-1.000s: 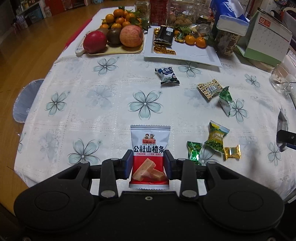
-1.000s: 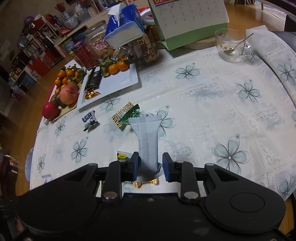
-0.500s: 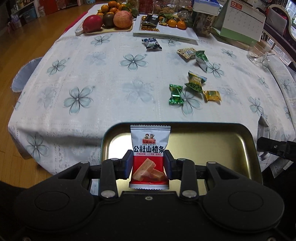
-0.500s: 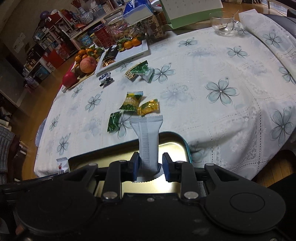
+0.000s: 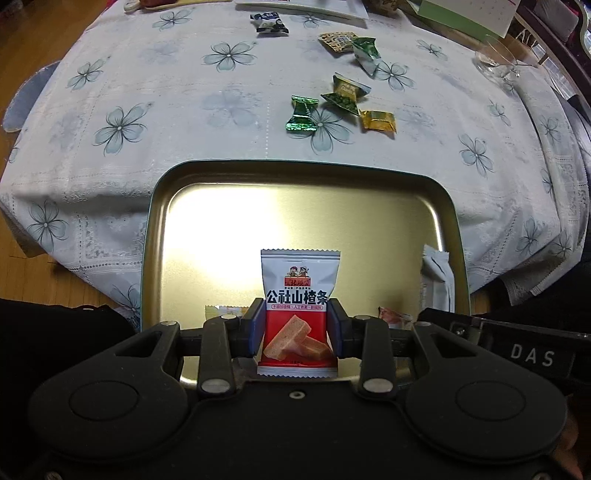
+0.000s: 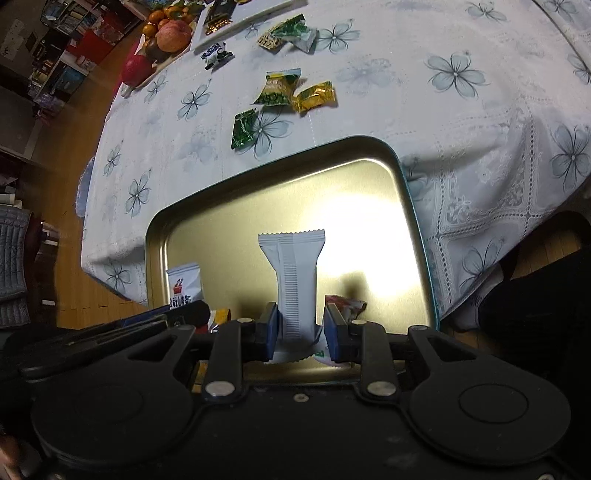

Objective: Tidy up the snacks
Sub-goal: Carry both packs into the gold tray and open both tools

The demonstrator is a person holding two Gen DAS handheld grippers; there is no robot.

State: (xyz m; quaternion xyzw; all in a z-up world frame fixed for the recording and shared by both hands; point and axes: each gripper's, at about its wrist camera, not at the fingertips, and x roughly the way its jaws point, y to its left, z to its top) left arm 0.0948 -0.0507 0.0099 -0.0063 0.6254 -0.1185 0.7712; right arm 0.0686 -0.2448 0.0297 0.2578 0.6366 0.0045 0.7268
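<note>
Gold metal, brightly lit: a shallow tray with rounded corners sits at the near edge of the bench, its far rim overlapping the white flowered cloth that hangs over the edge. Most of the tray floor lies bare; only two small packets peek out at the near side, behind the fingers.

At the left of the tray, the left gripper hangs over the floor with its fingers pressed on both sides of a red and white snack packet, held upright, printed face to the camera. At the right, close to the right rim, the right gripper has its fingers drawn narrow around the waist of a plain white packet, also upright, seam side showing.

Beyond the far rim the cloth is open on the left. On the right lie loose sweets: a green twist, a green and yellow packet and a gold sweet close together, then farther off a blue and white packet and a gold and green pair touching. A fruit board sits at the far left edge.
</note>
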